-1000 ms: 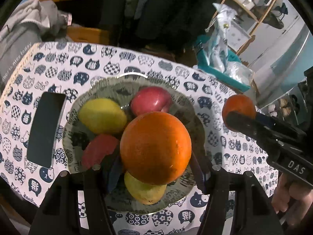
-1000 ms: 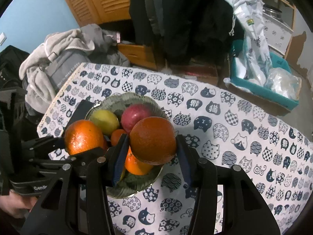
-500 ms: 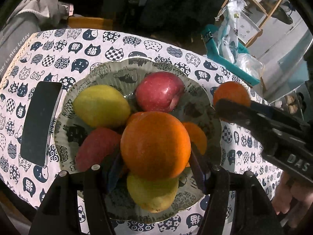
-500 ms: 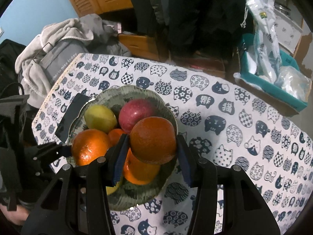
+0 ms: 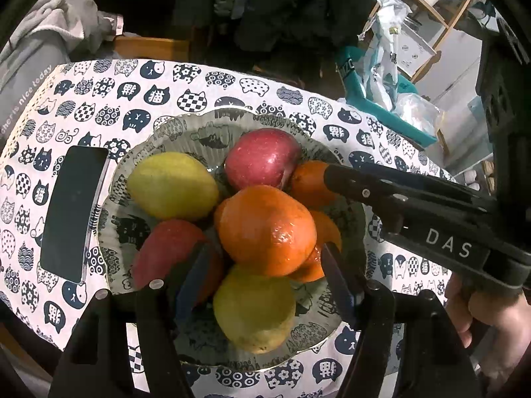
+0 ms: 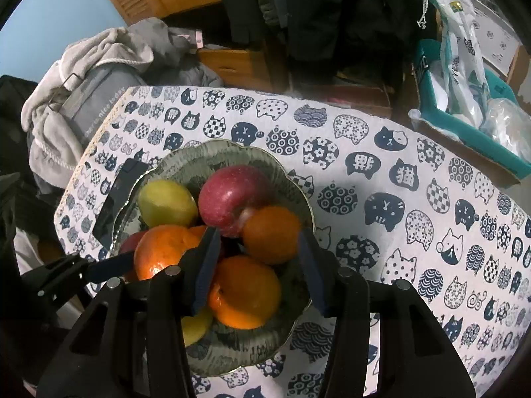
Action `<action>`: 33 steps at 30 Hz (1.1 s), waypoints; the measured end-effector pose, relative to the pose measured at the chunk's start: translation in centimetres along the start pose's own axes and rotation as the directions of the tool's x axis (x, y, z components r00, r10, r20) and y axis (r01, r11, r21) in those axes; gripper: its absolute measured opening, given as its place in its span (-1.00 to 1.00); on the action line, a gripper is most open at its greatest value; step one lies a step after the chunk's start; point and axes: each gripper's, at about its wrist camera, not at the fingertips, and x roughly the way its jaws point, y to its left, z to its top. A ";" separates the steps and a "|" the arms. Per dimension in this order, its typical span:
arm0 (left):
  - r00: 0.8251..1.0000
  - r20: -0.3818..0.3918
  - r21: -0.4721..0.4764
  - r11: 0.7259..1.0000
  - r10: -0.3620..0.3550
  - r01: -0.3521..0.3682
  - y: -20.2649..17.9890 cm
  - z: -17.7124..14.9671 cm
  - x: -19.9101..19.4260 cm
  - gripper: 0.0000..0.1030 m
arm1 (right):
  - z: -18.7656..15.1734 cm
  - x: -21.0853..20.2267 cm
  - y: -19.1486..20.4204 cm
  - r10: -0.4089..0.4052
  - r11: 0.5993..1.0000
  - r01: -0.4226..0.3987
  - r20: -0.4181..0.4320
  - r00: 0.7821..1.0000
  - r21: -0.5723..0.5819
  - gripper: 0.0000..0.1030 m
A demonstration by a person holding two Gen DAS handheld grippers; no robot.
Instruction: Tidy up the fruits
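Observation:
A patterned bowl (image 5: 186, 132) on the cat-print tablecloth holds a red apple (image 5: 262, 159), a yellow-green fruit (image 5: 172, 185), a second red fruit (image 5: 166, 252), a yellow fruit (image 5: 255, 308) and oranges. My left gripper (image 5: 265, 265) is open around a big orange (image 5: 265, 229) that rests on the pile. My right gripper (image 6: 259, 258) is open around a smaller orange (image 6: 270, 233) that sits beside the apple (image 6: 232, 199) in the bowl (image 6: 239, 355). The right gripper's arm crosses the left wrist view (image 5: 415, 209).
A black phone (image 5: 73, 212) lies left of the bowl. Grey clothes (image 6: 86, 93) hang off the table's far left corner. A teal box with plastic bags (image 6: 471, 99) stands beyond the far right edge. A dark coat hangs behind the table.
Both grippers came down over the bowl and opened. Both oranges now rest among the fruit, no longer pinched between the pads.

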 end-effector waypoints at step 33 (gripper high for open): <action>0.957 0.286 0.166 0.981 0.046 -0.097 -8.4 -0.5 -14.9 0.73 | -3.1 -21.1 0.0 -0.160 0.986 0.165 0.383 0.910 0.020 0.56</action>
